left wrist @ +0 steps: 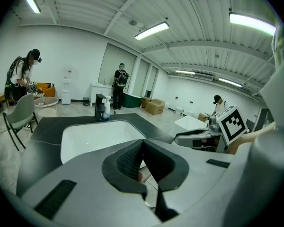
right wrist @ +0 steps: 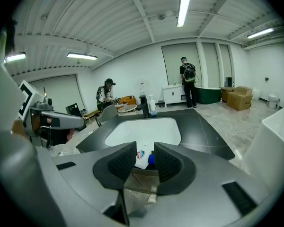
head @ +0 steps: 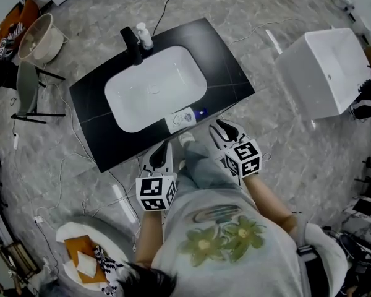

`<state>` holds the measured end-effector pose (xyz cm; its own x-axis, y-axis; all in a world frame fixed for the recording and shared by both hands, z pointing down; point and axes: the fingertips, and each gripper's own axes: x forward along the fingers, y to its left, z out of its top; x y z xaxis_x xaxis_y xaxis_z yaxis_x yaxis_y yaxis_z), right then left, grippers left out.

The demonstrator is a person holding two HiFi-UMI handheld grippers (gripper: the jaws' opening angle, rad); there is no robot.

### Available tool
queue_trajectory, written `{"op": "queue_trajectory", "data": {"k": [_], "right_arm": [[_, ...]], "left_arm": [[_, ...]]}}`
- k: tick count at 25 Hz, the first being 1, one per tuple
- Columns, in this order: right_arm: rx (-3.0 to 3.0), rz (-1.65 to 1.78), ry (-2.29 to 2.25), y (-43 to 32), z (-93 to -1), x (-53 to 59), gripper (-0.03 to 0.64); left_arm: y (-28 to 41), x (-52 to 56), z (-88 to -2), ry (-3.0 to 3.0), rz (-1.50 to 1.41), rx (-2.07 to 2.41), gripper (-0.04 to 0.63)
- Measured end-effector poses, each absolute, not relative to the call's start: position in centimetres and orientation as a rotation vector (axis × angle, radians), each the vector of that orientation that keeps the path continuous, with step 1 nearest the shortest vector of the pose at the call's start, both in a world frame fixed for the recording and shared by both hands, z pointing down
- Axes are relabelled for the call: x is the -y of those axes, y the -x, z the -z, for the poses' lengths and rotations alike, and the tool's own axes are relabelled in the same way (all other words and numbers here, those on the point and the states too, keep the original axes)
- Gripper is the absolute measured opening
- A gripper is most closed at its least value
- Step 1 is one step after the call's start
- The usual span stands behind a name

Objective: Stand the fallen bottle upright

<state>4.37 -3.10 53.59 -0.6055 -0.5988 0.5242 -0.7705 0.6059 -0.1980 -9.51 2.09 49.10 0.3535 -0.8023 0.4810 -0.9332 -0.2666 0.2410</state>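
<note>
A white bottle [head: 187, 117] with a blue cap lies on its side at the near edge of the black countertop [head: 229, 67], just in front of the white sink [head: 133, 119]. My right gripper [head: 221, 127] hovers just off the counter's near edge, right of the bottle and apart from it. It is open by a narrow gap, and in the right gripper view the bottle [right wrist: 141, 159] shows through that gap between the jaws of the right gripper [right wrist: 145, 154]. My left gripper [head: 163, 148] hangs below the counter edge, left of the bottle. In its own view the left gripper [left wrist: 142, 143] is shut and empty.
A black faucet [head: 131, 42] and an upright pump bottle [head: 144, 36] stand at the sink's far side. A white tub [head: 324, 73] sits on the floor at right. A chair [head: 28, 88] and basket [head: 40, 39] are at left. Cables lie over the floor, and people stand far off.
</note>
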Motion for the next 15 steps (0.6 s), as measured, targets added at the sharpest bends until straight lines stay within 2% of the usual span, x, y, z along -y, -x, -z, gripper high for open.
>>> {"op": "queue_trajectory", "data": {"k": [15], "right_arm": [[2.365, -0.653, -1.018, -4.3, -58.7, 10.3, 0.098]], "left_arm": [[8.6, 6.1, -50.8, -2.119, -0.472, 1.468, 0.017]]}}
